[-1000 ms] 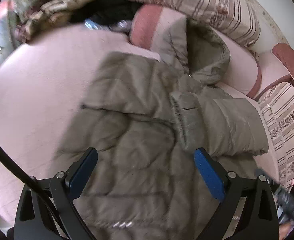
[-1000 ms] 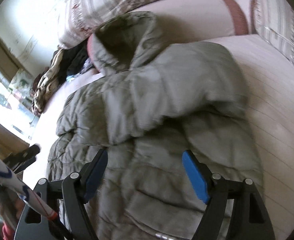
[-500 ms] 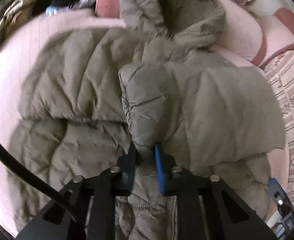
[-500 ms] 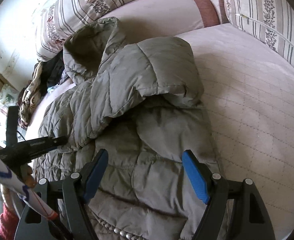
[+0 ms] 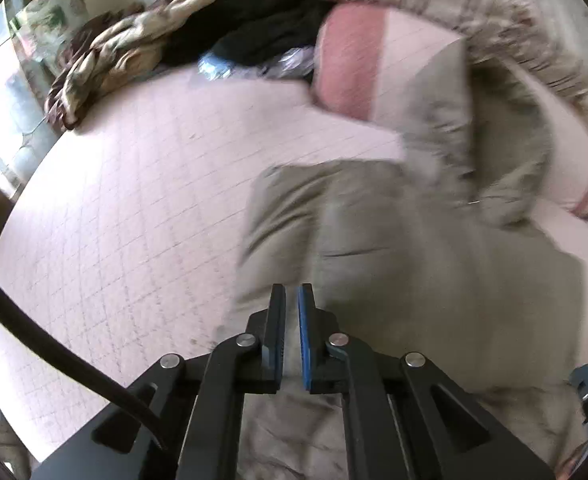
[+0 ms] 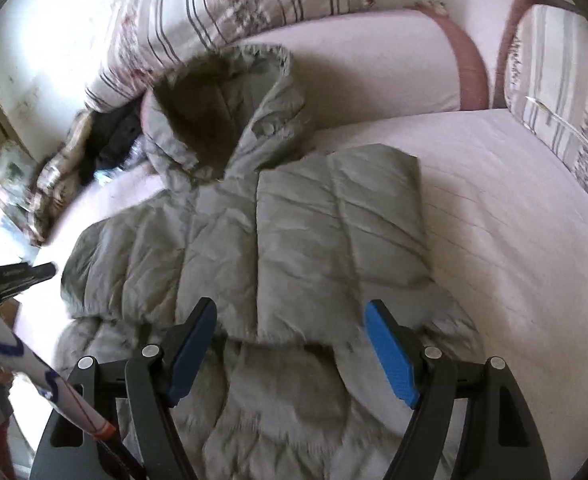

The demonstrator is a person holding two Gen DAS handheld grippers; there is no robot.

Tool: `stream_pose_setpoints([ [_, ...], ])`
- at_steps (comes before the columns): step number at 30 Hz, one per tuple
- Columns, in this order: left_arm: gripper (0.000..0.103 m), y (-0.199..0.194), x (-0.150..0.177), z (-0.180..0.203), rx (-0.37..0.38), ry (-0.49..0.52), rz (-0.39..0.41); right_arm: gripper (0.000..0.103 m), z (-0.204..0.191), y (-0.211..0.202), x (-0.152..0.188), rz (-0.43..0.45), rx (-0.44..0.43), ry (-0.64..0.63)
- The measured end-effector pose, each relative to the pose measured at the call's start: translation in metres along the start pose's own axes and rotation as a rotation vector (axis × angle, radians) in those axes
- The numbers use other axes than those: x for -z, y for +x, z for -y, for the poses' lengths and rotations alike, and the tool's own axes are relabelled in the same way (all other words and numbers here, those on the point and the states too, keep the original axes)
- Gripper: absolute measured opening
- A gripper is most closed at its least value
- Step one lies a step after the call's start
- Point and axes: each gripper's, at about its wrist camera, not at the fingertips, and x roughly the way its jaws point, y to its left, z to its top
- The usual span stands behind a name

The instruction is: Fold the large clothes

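My left gripper point(image 5: 292, 300) points down at the bed point(image 5: 134, 200), and its two blue pads are almost together. They have just been closing. A thin bit of grey cloth shows in the slit between them, so I think it is pinching the coat point(image 5: 393, 280), but the picture is blurry and I can't be sure how much it has. The coat spreads out ahead of that gripper and to its right. To its left there is only pink sheet. A black cable point(image 5: 54, 344) runs past on the left side. My right gripper point(image 6: 290, 340) also tips down, and its pads are wide apart with nothing pressed between them. It hangs over the coat. The coat's lower part lies right under and between the two pads. The folded sleeves lie side by side just ahead of the pads. The hood point(image 6: 218, 120) is farther ahead, open and leaning on a pink cushion point(image 6: 373, 68). Striped pillows point(image 6: 214, 12) sit behind that. A pile of dark clothes point(image 6: 110, 140) lies far off to the left.
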Motion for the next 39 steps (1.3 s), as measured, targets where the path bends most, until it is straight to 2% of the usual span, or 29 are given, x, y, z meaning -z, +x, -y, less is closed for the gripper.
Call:
stream_pose_setpoints([
  [4,0.006,0.042,0.009,-0.018,-0.005,-0.044,-0.078,0.08,-0.004,0.047,-0.007,-0.054,0.081,-0.013],
  [9,0.008,0.056,0.009,-0.021,-0.013,-0.057,-0.058,0.083,-0.002,0.078,-0.008,-0.082,0.109,-0.014],
  [12,0.016,0.049,0.007,-0.018,-0.031,-0.038,-0.045,0.085,-0.003,0.083,-0.008,-0.085,0.122,-0.018],
  [14,0.029,0.031,0.011,-0.019,-0.026,-0.04,-0.03,0.085,-0.005,0.082,-0.01,-0.089,0.128,-0.026],
  [15,0.031,0.024,0.016,-0.021,-0.018,-0.045,-0.022,0.085,-0.005,0.08,-0.011,-0.092,0.126,-0.028],
  [18,0.043,-0.013,0.037,-0.028,-0.003,-0.043,0.02,0.085,-0.001,0.056,-0.013,-0.072,0.09,0.006],
  [20,0.055,-0.038,0.056,-0.035,-0.03,-0.026,0.06,0.085,0.002,0.037,-0.011,-0.048,0.071,0.023],
  [24,0.063,-0.072,0.096,-0.05,-0.102,0.026,0.106,0.085,0.016,-0.013,0.014,-0.035,0.085,0.006],
  [29,0.065,-0.081,0.147,-0.074,-0.15,0.068,0.075,0.085,0.048,-0.058,0.064,-0.08,0.121,0.016],
  [34,0.065,-0.069,0.189,-0.105,-0.081,0.007,-0.014,0.085,0.096,-0.099,0.117,-0.106,0.225,0.068],
  [39,0.065,-0.054,0.215,-0.119,0.077,-0.09,-0.099,0.085,0.127,-0.125,0.166,-0.159,0.238,0.132],
])
